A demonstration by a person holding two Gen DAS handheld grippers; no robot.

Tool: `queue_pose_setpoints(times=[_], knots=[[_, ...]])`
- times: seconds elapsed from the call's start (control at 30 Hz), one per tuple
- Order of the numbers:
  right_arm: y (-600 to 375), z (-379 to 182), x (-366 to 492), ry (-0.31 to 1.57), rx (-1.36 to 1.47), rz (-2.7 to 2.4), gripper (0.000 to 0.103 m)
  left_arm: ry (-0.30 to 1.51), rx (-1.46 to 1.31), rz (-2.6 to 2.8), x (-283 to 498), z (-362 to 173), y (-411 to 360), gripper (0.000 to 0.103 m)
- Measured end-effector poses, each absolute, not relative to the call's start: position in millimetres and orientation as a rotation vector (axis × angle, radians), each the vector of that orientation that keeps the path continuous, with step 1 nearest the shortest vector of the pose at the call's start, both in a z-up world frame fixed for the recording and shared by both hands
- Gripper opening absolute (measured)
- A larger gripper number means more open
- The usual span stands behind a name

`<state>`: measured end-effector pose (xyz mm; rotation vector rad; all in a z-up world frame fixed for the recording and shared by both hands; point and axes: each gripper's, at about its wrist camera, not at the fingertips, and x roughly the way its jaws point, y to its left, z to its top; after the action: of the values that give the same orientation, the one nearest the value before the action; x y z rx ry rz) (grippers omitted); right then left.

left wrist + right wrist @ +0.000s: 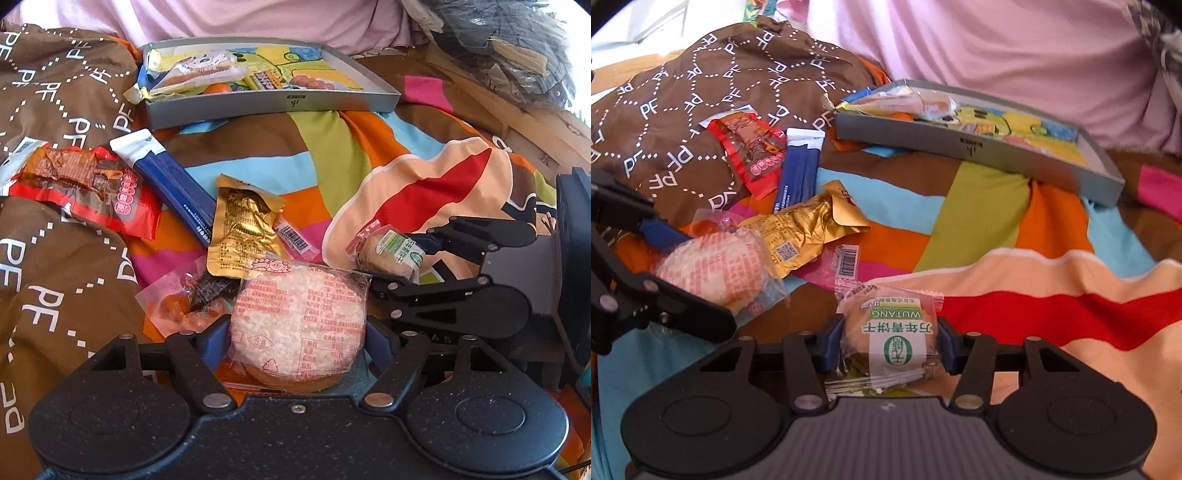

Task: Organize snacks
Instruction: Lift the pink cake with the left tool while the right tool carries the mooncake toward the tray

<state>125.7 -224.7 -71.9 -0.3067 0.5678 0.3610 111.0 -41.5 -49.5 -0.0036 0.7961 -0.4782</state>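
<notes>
Right wrist: "WUTANG" biscuit pack (892, 343) between tongs (886, 349)

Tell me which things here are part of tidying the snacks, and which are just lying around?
For the job: left gripper holding the rice cake; right gripper holding the biscuit; grey tray; red packet; blue stick; gold packet.

Just lying about: brown cloth; striped blanket; pink bedding.

Both views bright, daylit; we note washed-out highlights top left of the right wrist view. Fisheye bending strong at edges, corners vignetted black. Glare on the gold packet (809, 225). Mild softness throughout; shadows faint.
</notes>
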Motion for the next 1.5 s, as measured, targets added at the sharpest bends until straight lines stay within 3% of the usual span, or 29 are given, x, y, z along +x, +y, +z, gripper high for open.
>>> queue_pose_setpoints(times=[1.0, 1.5], knots=[[-221, -68, 96, 0.318, -0.403, 0.156, 0.055, 0.607, -0.138, -0.338, 112, -27, -18, 0.076], [-245, -42, 102, 0.332, -0.269, 0.206, 0.056, 0.580, -0.141, -0.341, 113, -10, -17, 0.076]])
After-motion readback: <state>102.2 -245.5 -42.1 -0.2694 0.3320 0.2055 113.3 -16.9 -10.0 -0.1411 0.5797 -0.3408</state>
